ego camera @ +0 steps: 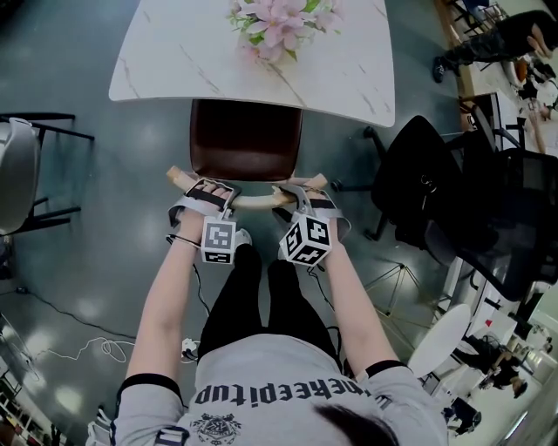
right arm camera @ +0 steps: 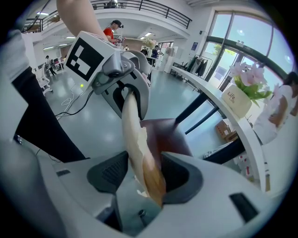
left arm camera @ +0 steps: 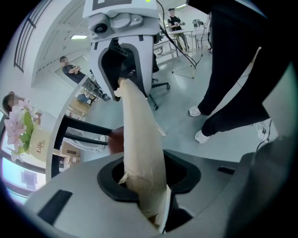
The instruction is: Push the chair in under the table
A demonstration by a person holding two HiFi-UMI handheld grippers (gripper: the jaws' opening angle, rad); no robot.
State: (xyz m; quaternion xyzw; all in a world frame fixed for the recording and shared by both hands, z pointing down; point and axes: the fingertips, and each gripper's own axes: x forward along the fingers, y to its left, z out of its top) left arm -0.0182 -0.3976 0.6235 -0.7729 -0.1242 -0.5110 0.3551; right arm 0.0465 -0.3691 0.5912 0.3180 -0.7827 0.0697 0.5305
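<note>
Your left gripper [ego camera: 203, 190] is clamped on the pale, curved wooden back rail [ego camera: 253, 201] of the chair with the dark brown seat [ego camera: 246, 139]. In the left gripper view the rail runs straight up between the two dark pads and fills the gap between them. Your right gripper [ego camera: 296, 196] is closed on the same rail, further toward its right end. In the right gripper view the pads sit against the rail on both sides, where its pale covering is torn and browner wood shows. Both grippers point steeply down, their marker cubes facing up at you.

The chair stands in front of you at the white marble-patterned table [ego camera: 174, 52]. The far edge of its seat sits at or just under the table's near edge, while most of the seat and the back rail lie outside it. Your legs in black trousers [ego camera: 253, 305] stand just behind the rail.

A bunch of pink flowers [ego camera: 279, 24] stands on the table, beyond the chair. A black office chair [ego camera: 418, 183] sits on the grey floor to your right, apart from the brown-seated chair.
</note>
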